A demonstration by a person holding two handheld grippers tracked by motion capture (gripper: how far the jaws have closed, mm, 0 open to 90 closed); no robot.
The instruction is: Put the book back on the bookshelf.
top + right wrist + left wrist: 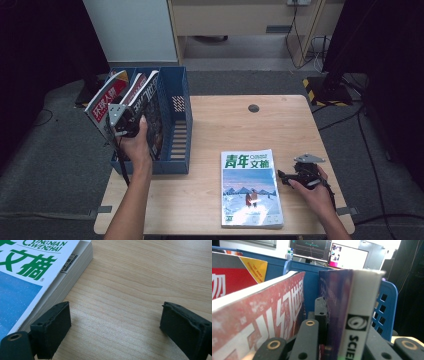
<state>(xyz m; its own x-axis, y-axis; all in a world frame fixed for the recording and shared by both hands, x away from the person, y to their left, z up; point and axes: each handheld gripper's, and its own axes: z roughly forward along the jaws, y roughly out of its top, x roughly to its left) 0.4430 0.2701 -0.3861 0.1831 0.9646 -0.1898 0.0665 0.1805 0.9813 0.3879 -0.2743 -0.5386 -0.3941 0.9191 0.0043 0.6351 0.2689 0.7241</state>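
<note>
A blue file rack (pixel 181 131) stands on the table's left side with several magazines upright in it. My left gripper (pixel 135 115) is over the rack, shut on a dark magazine (pixel 153 106) with a white spine (pixel 359 315); one black finger (pixel 321 312) presses against its cover. A red magazine (pixel 269 315) leans right beside it. A stack of magazines with a blue snowy cover (pixel 250 187) lies flat near the front edge. My right gripper (pixel 284 177) rests low, just right of that stack (pixel 37 272), open (pixel 117 327) with bare wood between its fingers.
The wooden table (pixel 240 125) has a round cable hole (pixel 253 108) at the back. Another red magazine (pixel 106 97) leans out at the rack's far left. The rack's right compartment (pixel 180 137) holds nothing. Dark floor and cables surround the table.
</note>
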